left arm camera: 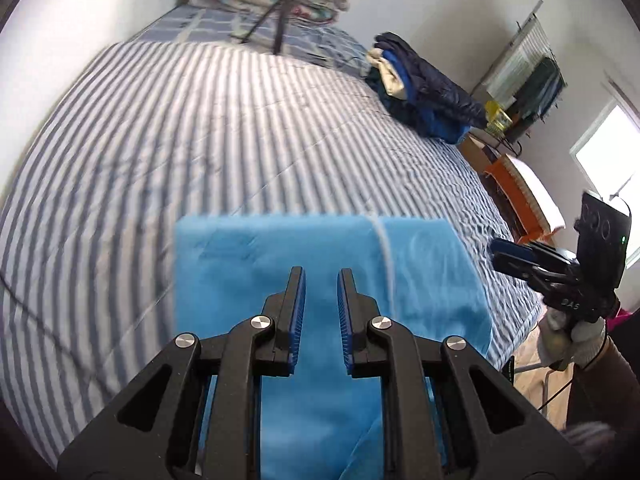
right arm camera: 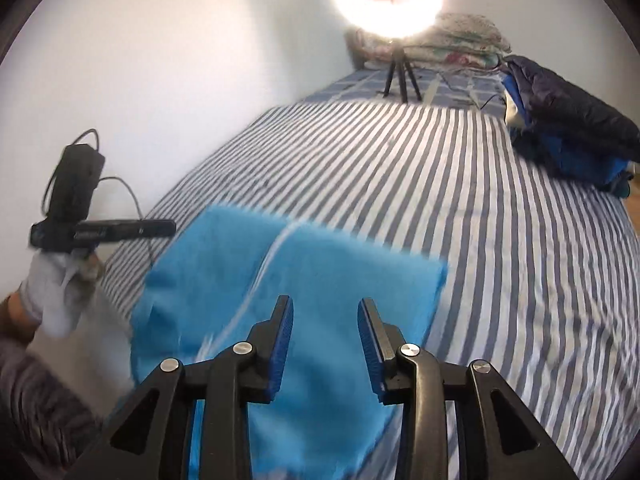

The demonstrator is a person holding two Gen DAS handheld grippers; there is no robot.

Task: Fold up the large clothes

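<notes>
A bright blue garment (left arm camera: 312, 252) with a white stripe lies folded into a rectangle at the near edge of the striped bed (left arm camera: 180, 128). My left gripper (left arm camera: 321, 276) is open and empty, hovering above it. My right gripper (right arm camera: 325, 306) is open and empty, also above the garment (right arm camera: 328, 268). The right gripper also shows at the right of the left wrist view (left arm camera: 504, 256). The left gripper shows at the left of the right wrist view (right arm camera: 168, 227). Both views are motion-blurred.
A pile of dark blue clothes (left arm camera: 424, 92) lies at the bed's right edge (right arm camera: 568, 128). A ring light on a tripod (right arm camera: 390, 0) stands on the bed before folded quilts (right arm camera: 460, 36). An orange chair (left arm camera: 516, 192) and rack stand beside the bed.
</notes>
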